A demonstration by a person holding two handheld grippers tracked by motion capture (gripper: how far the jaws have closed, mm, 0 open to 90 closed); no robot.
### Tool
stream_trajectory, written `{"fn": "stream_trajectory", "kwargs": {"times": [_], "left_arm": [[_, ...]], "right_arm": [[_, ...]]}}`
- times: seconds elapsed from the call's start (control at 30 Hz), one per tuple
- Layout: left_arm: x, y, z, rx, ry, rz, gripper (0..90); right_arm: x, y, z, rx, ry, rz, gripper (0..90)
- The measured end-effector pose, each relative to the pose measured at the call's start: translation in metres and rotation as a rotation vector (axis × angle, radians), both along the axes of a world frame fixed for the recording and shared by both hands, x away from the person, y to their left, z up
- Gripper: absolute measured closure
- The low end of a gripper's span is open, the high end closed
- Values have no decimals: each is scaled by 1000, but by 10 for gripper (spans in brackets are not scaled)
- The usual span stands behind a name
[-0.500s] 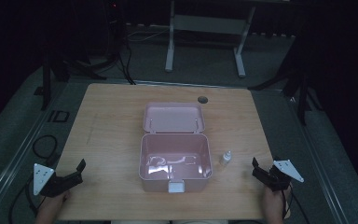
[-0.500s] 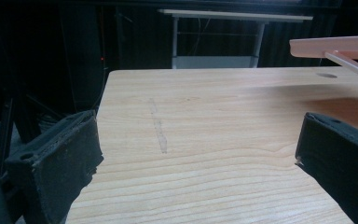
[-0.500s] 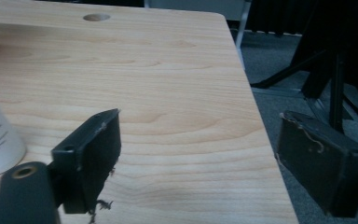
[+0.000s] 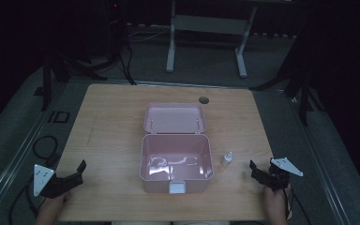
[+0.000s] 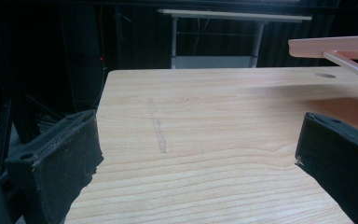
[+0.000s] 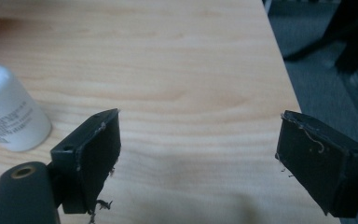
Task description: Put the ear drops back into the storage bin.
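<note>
A pink plastic box (image 4: 176, 159) stands open in the middle of the wooden table (image 4: 112, 126), its lid (image 4: 174, 118) laid back behind it and a white latch at its front. A small white bottle (image 4: 227, 159) stands upright just right of the box; in the right gripper view the bottle (image 6: 7, 112) is at the far left. My left gripper (image 4: 75, 174) rests open near the table's front left corner with nothing between its jaws. My right gripper (image 4: 257, 172) is open at the front right, a short way from the bottle, also holding nothing.
A round cable hole (image 4: 203, 100) sits in the table behind the lid. The pink lid's edge (image 5: 335, 46) juts in at the upper right of the left gripper view. A white-legged stand (image 4: 206, 28) is on the dark floor beyond the table. Cables (image 4: 42, 145) lie left.
</note>
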State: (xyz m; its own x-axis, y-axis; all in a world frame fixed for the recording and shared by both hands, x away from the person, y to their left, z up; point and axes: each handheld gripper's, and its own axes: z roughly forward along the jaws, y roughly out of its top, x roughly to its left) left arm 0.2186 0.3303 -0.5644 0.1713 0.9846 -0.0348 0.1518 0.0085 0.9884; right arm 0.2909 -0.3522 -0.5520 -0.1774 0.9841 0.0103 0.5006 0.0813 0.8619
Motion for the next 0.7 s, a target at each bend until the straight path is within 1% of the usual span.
{"fn": "stream_trajectory", "kwargs": {"times": [0.03,0.07,0.1,0.17,0.2,0.23,0.27,0.33,0.37,0.4,0.43,0.47,0.57,0.63,0.67,0.7], "left_arm": [[0,0,0,0,0,0,4],[0,0,0,-1,1,0,4],[0,0,0,-2,3,0,4],[0,1,0,-3,4,-1,4],[0,1,0,-3,4,-1,4],[0,1,0,-3,4,-1,4],[0,1,0,-3,4,-1,4],[0,1,0,-3,4,-1,4],[0,1,0,-3,4,-1,4],[0,1,0,-4,4,-1,4],[0,1,0,-4,4,-1,4],[0,1,0,-4,5,-1,4],[0,1,0,-3,4,-1,4],[0,1,0,-4,4,-1,4],[0,1,0,-4,4,-1,4],[0,1,0,-4,4,-2,4]], "right_arm": [[0,0,1,2,25,-5,134],[1,-1,2,12,64,-3,131],[2,-2,4,22,99,10,127],[4,-1,6,1,150,21,126],[4,-1,7,-9,165,33,122],[4,-1,7,-9,165,33,122],[5,1,8,-36,205,47,109],[5,2,10,-47,236,57,108],[5,2,10,-47,236,57,108],[6,4,11,-71,271,68,109],[6,4,11,-71,271,68,109],[7,5,13,-82,308,77,109],[7,6,16,-100,354,83,109],[7,7,20,-110,404,99,109],[7,7,22,-116,419,107,109],[7,7,22,-116,419,107,109]]}}
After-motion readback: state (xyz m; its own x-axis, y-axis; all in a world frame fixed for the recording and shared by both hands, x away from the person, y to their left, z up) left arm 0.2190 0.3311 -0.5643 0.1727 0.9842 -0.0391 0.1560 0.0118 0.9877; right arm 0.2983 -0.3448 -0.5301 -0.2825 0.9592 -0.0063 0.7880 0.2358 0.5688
